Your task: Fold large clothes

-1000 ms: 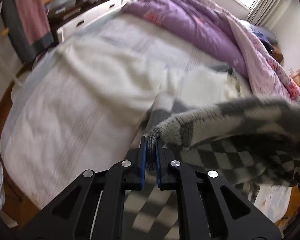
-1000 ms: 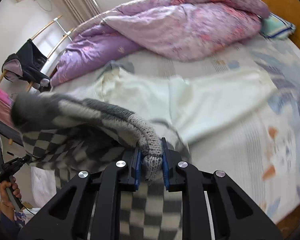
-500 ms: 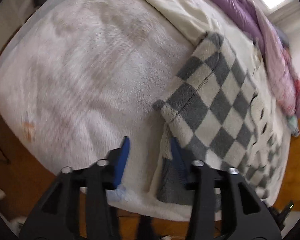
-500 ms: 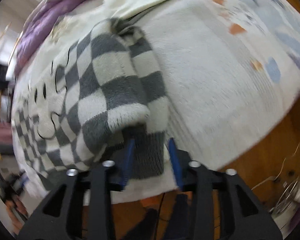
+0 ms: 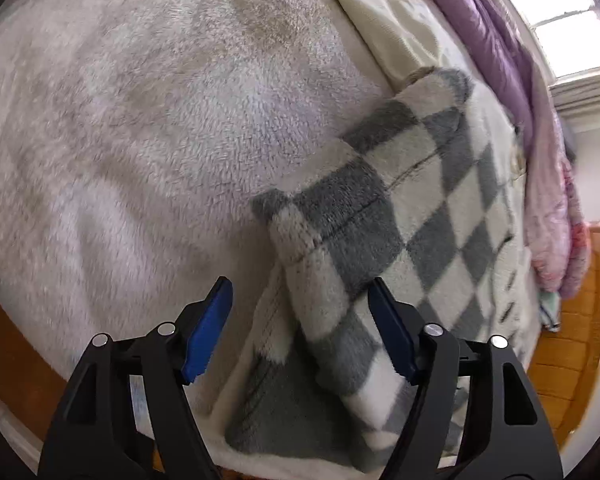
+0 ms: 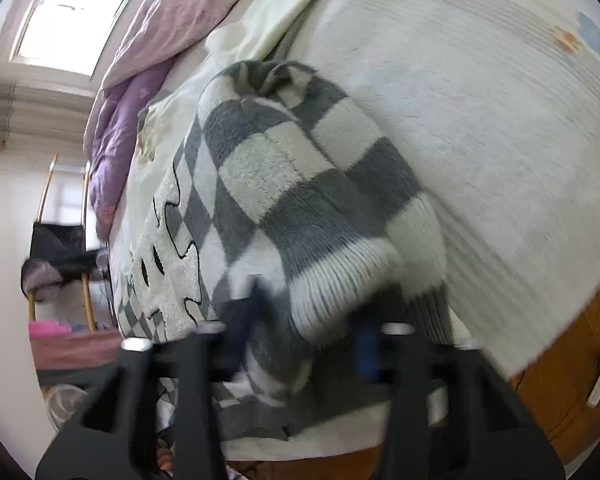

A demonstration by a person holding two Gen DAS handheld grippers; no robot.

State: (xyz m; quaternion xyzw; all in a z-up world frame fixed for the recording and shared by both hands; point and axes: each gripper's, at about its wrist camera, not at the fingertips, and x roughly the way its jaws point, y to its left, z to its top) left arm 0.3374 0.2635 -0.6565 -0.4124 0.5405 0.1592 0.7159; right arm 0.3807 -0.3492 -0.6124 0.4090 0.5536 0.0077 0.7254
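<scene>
Checked fleece garment lies on the bed, both claws apart above its near edge.

The checked sweater [image 5: 384, 216] is spread on the white fleece blanket [image 5: 140, 128] at the foot of the bed, its grey ribbed hem [image 6: 432, 312] near the bed's edge. The left gripper [image 5: 300, 320] has its blue pads [image 5: 208, 320] wide apart around a folded corner, holding nothing. The right gripper [image 6: 308, 332] is blurred, but its jaws seem also apart, with a ribbed cuff [image 6: 332, 284] between them. The garment looks thick, plushy and soft, probably light but bulky; it should sag and not slip much on the fleece under it. I think the firmer ribbed hem and the cuffs are the best places to pinch. A purple quilt [image 5: 496, 48] lies behind.
</scene>
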